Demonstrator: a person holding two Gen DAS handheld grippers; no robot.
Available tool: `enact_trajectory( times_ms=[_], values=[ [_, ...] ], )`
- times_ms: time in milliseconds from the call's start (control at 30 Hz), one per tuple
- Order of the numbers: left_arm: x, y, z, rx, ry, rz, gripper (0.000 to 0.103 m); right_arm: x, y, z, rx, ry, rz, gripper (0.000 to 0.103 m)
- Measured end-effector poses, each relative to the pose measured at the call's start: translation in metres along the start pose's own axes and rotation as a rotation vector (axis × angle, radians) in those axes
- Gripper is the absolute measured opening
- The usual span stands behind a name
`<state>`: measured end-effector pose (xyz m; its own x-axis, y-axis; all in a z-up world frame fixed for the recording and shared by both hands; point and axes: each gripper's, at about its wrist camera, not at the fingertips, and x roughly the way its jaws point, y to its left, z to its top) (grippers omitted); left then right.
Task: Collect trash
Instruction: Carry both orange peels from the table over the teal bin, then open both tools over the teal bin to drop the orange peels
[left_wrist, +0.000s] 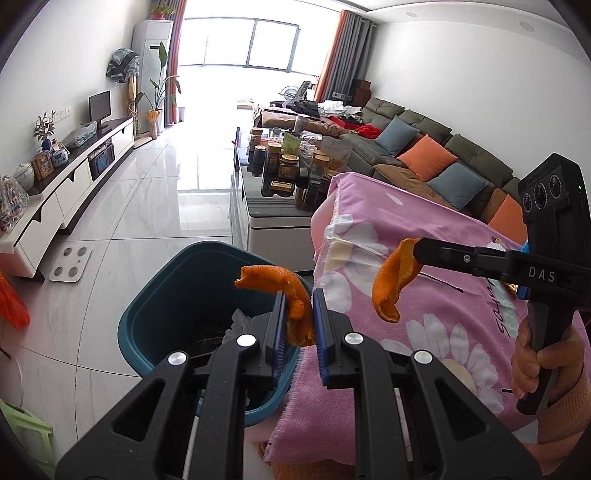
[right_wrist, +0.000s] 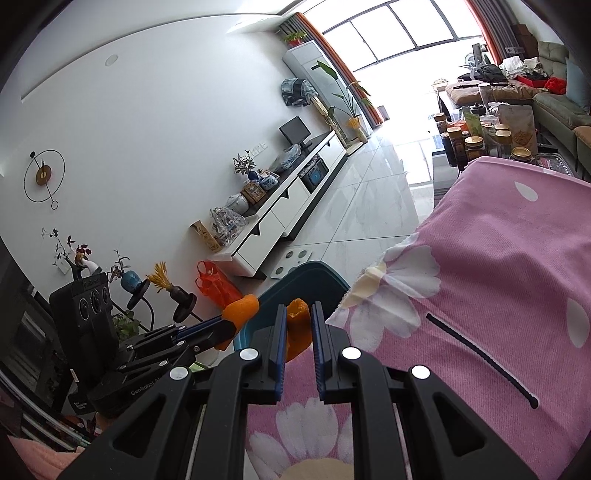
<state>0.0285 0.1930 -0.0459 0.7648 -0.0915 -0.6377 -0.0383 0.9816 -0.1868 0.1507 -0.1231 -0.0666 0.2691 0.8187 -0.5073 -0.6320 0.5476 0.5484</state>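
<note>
We saw the left gripper (left_wrist: 298, 314) nearly closed, pinching a curled orange peel (left_wrist: 291, 295) above the rim of the teal bin (left_wrist: 155, 317); the right gripper (right_wrist: 298, 332) was likewise clamped on a second orange peel (right_wrist: 297, 325), held over the edge of the pink floral cloth (right_wrist: 498, 277) just beside the bin; a black cable tie (right_wrist: 480, 358) lay on that cloth
</note>
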Motion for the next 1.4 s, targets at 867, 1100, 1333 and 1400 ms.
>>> enact_trajectory(
  times_ms=[867, 1100, 1333, 1400],
  values=[
    [0.035, 0.026, -0.007, -0.064, 0.052, 0.074, 0.015, 0.057, 0.003, 0.008, -0.004, 0.078, -0.026, 0.012],
    [0.057, 0.035, -0.012, -0.089, 0.091, 0.093, 0.015, 0.073, 0.003, 0.007, 0.005, 0.103, -0.045, 0.012],
    [0.075, 0.041, -0.016, -0.107, 0.119, 0.106, 0.015, 0.088, 0.005, 0.007, -0.002, 0.133, -0.063, 0.014],
    [0.079, 0.043, -0.016, -0.111, 0.124, 0.111, 0.015, 0.092, 0.007, 0.006, -0.008, 0.139, -0.067, 0.014]
  ],
)
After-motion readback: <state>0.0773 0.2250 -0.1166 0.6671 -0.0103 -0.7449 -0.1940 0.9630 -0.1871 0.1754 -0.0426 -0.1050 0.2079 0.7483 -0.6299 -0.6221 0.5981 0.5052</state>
